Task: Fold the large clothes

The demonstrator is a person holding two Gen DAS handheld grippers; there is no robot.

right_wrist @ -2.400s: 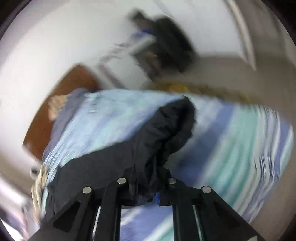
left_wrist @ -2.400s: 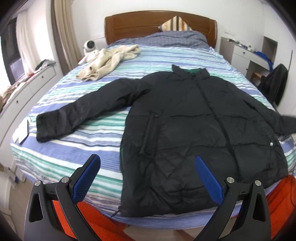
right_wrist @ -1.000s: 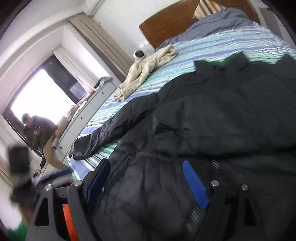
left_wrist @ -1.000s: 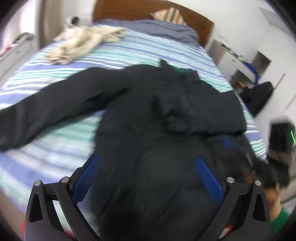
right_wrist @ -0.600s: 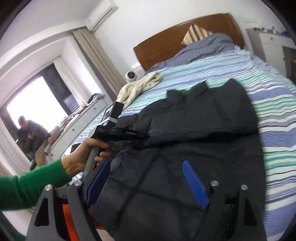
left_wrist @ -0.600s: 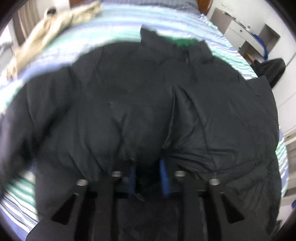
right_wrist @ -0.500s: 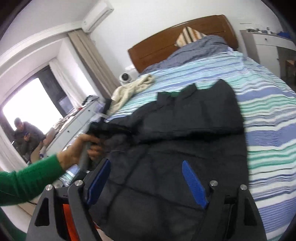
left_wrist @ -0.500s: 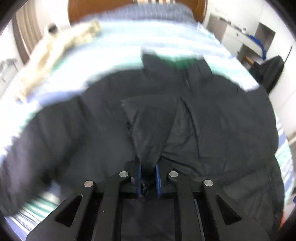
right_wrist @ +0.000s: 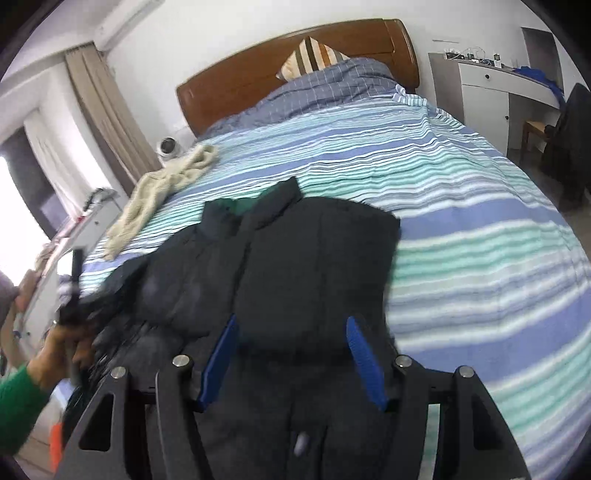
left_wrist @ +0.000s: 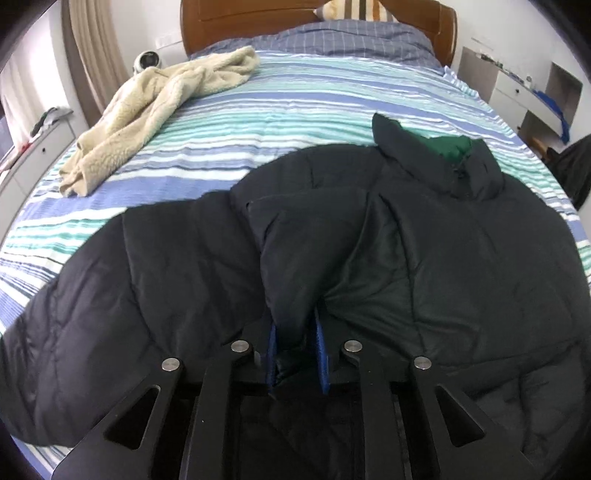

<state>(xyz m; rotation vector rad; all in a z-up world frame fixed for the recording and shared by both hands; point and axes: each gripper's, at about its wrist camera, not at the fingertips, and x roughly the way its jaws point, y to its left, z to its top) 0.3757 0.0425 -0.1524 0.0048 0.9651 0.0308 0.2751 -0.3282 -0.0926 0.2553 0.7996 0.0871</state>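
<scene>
While opening, hand-held gripper [left_wrist: 295, 354] on jacket [left_wrist: 461, 258]

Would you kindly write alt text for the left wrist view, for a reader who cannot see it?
The left gripper pinches a fold of a black jacket spread on a striped bed; its jaws are easing open, fabric between them. A cream garment lies at the far left, near the wooden headboard.

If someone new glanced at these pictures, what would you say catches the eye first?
A big black jacket spread over the near half of the striped bed dominates both views. The left tool pinches a raised fold of it, its jaws just easing apart. Farther back, a cream fleece garment lies crumpled near the wooden headboard.
</scene>
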